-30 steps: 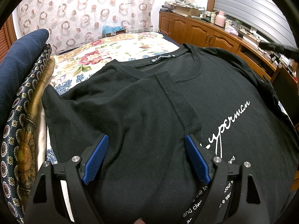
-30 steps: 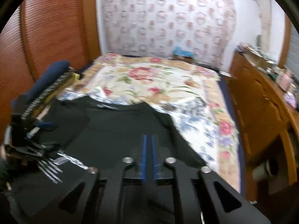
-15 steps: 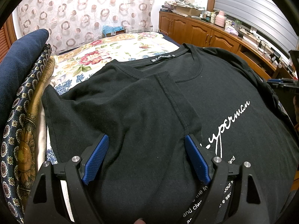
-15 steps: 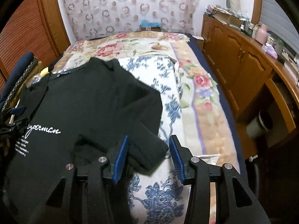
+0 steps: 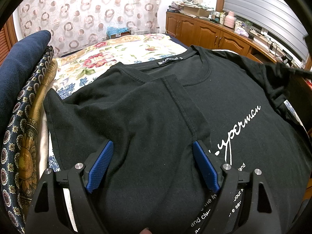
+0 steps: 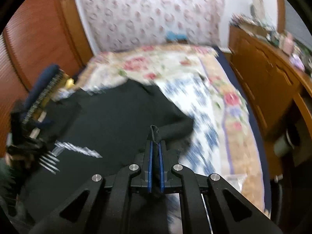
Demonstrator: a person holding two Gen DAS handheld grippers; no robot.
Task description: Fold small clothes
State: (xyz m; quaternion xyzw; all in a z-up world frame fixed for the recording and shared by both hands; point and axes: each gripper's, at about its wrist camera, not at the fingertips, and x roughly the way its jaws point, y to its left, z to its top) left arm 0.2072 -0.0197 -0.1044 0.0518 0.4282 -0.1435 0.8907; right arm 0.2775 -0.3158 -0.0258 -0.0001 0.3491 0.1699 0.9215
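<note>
A black T-shirt (image 5: 224, 89) with white script lettering lies on the floral bedspread (image 5: 120, 52). Its left sleeve is folded over onto the chest. My left gripper (image 5: 152, 152) is open and rests over that folded part, with cloth between the blue pads but not pinched. My right gripper (image 6: 155, 146) is shut on the shirt's right sleeve (image 6: 173, 128) and holds it lifted off the bed; this view is blurred by motion. In the left wrist view the lifted sleeve (image 5: 280, 72) rises at the far right.
Stacked folded cloths, a navy one (image 5: 21, 62) on top of patterned ones, lie along the bed's left side. A wooden cabinet (image 5: 210, 33) with clutter on top runs along the right. Bare bedspread (image 6: 214, 101) lies right of the shirt.
My right gripper, open around the right sleeve half a second ago, has closed on it and lifted it, moving fast. The left gripper has not moved.
</note>
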